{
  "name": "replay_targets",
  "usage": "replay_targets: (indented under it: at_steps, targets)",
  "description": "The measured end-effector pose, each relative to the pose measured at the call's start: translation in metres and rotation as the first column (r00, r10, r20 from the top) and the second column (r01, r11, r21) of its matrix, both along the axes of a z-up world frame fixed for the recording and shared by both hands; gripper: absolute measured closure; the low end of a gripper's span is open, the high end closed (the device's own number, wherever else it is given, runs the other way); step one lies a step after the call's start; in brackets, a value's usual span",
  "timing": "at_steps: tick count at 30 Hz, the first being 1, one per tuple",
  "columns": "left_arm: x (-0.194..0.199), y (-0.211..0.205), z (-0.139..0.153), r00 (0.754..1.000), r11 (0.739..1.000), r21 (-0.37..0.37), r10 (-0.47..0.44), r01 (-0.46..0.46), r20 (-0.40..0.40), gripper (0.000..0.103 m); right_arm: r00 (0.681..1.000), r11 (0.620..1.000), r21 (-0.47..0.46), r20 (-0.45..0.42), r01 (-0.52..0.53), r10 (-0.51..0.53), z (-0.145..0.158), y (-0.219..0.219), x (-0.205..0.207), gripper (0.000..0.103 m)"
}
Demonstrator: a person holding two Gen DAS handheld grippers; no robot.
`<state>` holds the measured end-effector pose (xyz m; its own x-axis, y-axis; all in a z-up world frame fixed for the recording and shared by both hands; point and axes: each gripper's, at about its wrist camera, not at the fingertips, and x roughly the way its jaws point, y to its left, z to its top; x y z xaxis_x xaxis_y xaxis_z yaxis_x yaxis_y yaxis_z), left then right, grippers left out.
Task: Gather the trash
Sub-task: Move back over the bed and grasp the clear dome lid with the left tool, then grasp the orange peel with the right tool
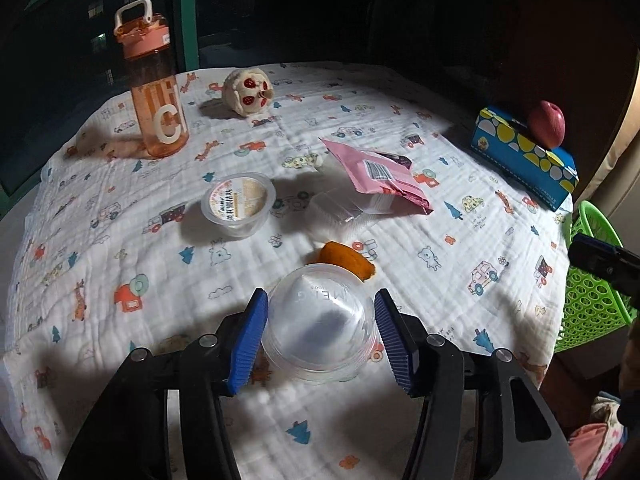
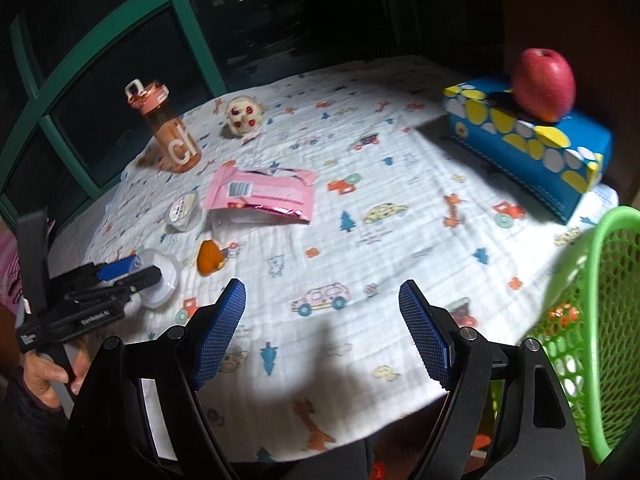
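My left gripper (image 1: 320,336) is open, its blue pads on either side of an upturned clear plastic cup (image 1: 320,324) on the table; the left pad touches it, the right stands a little off. An orange peel (image 1: 348,260) lies just beyond. Further off are a sealed jelly cup (image 1: 239,203), a clear plastic tray (image 1: 340,210) and a pink snack wrapper (image 1: 380,178). My right gripper (image 2: 322,328) is open and empty above the table's near edge. The left gripper (image 2: 132,274), the clear cup (image 2: 162,278), the peel (image 2: 209,257) and the wrapper (image 2: 260,196) show in the right wrist view.
A green mesh basket (image 2: 600,328) hangs off the table's right edge. A blue tissue box (image 2: 532,148) with a red apple (image 2: 544,84) on it, an orange water bottle (image 1: 154,88) and a round plush toy (image 1: 248,90) stand further back on the printed cloth (image 1: 440,216).
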<state>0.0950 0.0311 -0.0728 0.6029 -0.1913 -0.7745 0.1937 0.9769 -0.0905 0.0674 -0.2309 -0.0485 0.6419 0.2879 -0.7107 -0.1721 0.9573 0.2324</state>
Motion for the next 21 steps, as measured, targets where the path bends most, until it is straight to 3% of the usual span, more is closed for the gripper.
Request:
replay_targets:
  at_steps: [5,12,21]
  targets:
    - [-0.006,0.028,0.01,0.998,0.998,-0.015,0.054,-0.054,0.017,0.05,0.996,0.996,0.005,-0.024,-0.084,0.084,-0.012,0.038,0.014,0.025]
    - [-0.009,0.058,0.011,0.994,0.993,-0.047,0.11,-0.11,0.009,0.05,0.981,0.983,0.006,-0.051,-0.185,0.185,-0.03,0.09,0.04,0.035]
    - [-0.005,0.079,0.005,0.989,0.987,-0.068,0.147,-0.147,-0.008,0.05,0.964,0.969,-0.003,-0.099,-0.247,0.245,-0.055,0.135,0.076,0.043]
